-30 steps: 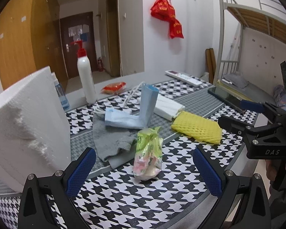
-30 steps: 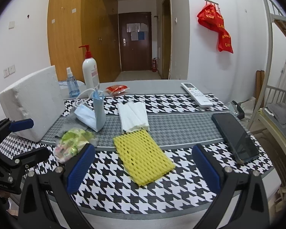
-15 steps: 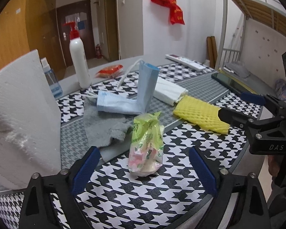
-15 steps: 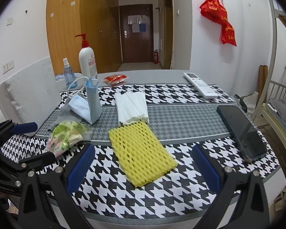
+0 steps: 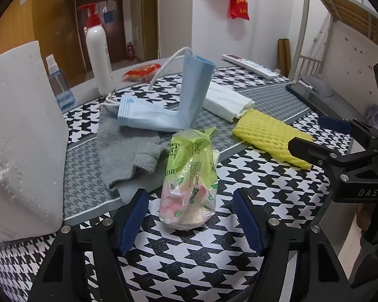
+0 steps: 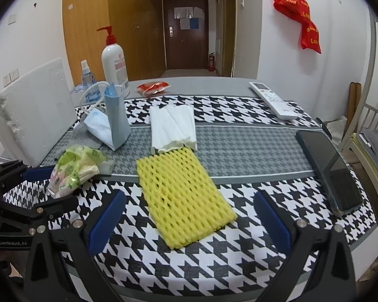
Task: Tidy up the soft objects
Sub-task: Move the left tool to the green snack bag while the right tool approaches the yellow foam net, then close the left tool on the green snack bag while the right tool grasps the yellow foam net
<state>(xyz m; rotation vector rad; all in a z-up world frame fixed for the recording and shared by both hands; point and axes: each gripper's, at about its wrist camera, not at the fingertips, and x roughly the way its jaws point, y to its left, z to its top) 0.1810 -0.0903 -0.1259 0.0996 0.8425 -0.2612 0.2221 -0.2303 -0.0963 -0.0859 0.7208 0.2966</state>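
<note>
Since the earlier frame the left tool [image 5: 191,217] came down and in on the green tissue packet [image 5: 189,176], which now fills more of the left wrist view; its jaws had just been closing, and the packet sat between them with the pads not touching it, a gap on each side. Packet lay on the desk [image 5: 214,259], checked cloth, its far end over the edge of a grey cloth [image 5: 123,151]. Blue face mask [image 5: 168,110] stood half folded up behind it, one end on the grey cloth. White foam block [image 5: 20,138] was at left. Folded white tissues [image 5: 226,100] and yellow foam net [image 5: 267,136] lay to the right, ends touching. Right tool showed at the right edge.

Right wrist view: right tool [image 6: 190,220] was wide open, holding nothing, jaws either side of the near end of the yellow foam net [image 6: 181,193], clear of it. Phone [image 6: 330,168] lay at right, remote [image 6: 272,100] further back. Pump bottle [image 6: 114,60] stood behind the mask.
</note>
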